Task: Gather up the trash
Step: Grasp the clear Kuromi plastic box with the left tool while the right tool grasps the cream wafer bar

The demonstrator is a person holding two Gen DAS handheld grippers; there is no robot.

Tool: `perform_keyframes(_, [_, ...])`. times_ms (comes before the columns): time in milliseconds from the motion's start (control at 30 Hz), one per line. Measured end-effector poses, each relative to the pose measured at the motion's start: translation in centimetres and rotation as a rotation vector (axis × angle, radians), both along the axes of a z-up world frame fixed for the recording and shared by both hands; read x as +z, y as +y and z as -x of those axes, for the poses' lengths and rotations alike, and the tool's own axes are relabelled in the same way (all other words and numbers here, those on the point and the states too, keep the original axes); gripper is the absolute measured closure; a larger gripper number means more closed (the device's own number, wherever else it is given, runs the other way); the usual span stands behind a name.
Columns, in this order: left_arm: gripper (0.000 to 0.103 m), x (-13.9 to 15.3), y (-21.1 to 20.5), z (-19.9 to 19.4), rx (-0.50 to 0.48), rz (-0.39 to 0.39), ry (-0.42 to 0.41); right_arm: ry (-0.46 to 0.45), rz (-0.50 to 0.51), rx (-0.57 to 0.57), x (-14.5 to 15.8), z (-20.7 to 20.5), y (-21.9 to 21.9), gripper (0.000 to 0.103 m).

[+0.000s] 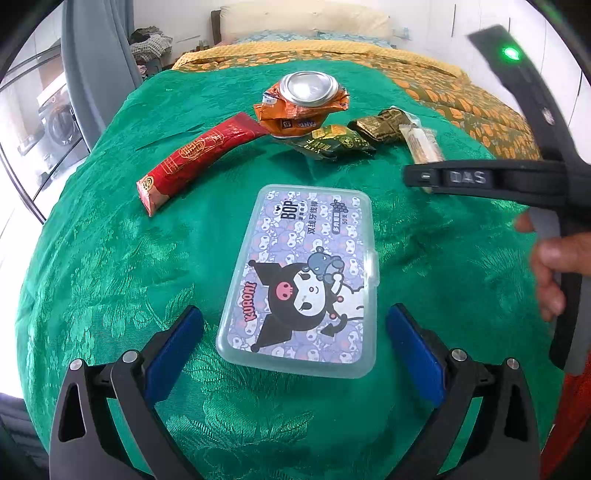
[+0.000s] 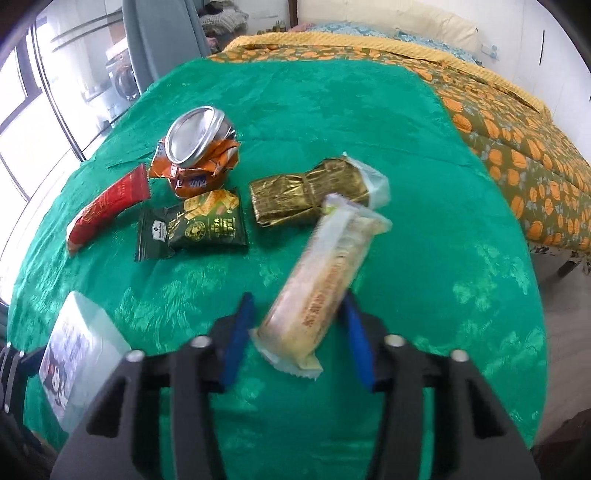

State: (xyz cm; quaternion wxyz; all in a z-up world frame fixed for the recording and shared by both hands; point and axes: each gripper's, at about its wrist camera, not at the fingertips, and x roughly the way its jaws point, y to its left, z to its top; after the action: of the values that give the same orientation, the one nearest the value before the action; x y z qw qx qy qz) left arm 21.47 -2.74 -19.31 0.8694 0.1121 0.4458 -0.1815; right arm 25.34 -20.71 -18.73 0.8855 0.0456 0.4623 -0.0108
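On the green cloth (image 1: 110,258) lie a crushed orange can (image 1: 303,107), a red wrapper (image 1: 195,158), a dark green snack packet (image 1: 332,142), a gold foil packet (image 1: 380,123) and a pale biscuit wrapper (image 2: 325,284). A clear plastic box with a cartoon lid (image 1: 303,280) lies nearest. My left gripper (image 1: 295,347) is open, with the near end of the box between its fingers. My right gripper (image 2: 295,332) has its blue fingers on either side of the biscuit wrapper, which looks lifted and blurred; whether they grip it is unclear. The other pieces also show in the right wrist view: can (image 2: 199,147), green packet (image 2: 195,229), gold packet (image 2: 306,195).
The cloth covers a bed with an orange-patterned quilt (image 2: 517,155) and a pillow (image 1: 306,18) at the head. A window and a washing machine (image 1: 59,118) are at the left. The floor (image 2: 569,350) shows at the right.
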Motion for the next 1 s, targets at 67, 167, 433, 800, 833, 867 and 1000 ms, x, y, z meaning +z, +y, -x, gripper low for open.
perform_keyframes(67, [0.005, 0.0, 0.0, 0.0, 0.000, 0.000, 0.000, -0.002, 0.000, 0.016, 0.1, 0.7, -0.3, 0.068])
perform_keyframes(167, [0.005, 0.0, 0.0, 0.0, 0.000, 0.000, 0.000, -0.001, 0.000, 0.053, 0.4, 2.4, -1.1, 0.069])
perform_keyframes(433, [0.005, 0.0, -0.1, 0.0, 0.000, -0.001, 0.000, 0.049, -0.003, 0.184, 0.9, 6.3, -1.4, 0.069])
perform_keyframes(800, [0.005, 0.1, 0.2, -0.1, -0.007, 0.027, 0.013, 0.119, 0.013, 0.307, 0.3, 11.8, -1.7, 0.042])
perform_keyframes(833, [0.005, 0.2, 0.5, -0.1, -0.016, 0.047, 0.018, 0.115, 0.006, 0.292, 0.3, 12.0, -2.2, 0.036])
perform_keyframes(867, [0.005, 0.3, 0.7, -0.1, -0.025, 0.066, 0.024, 0.106, -0.002, 0.281, 0.4, 12.0, -2.5, 0.034])
perform_keyframes(1000, [0.005, 0.8, 1.5, -0.5, -0.063, 0.117, 0.064, 0.081, -0.029, 0.252, 1.1, 12.2, -3.3, 0.034])
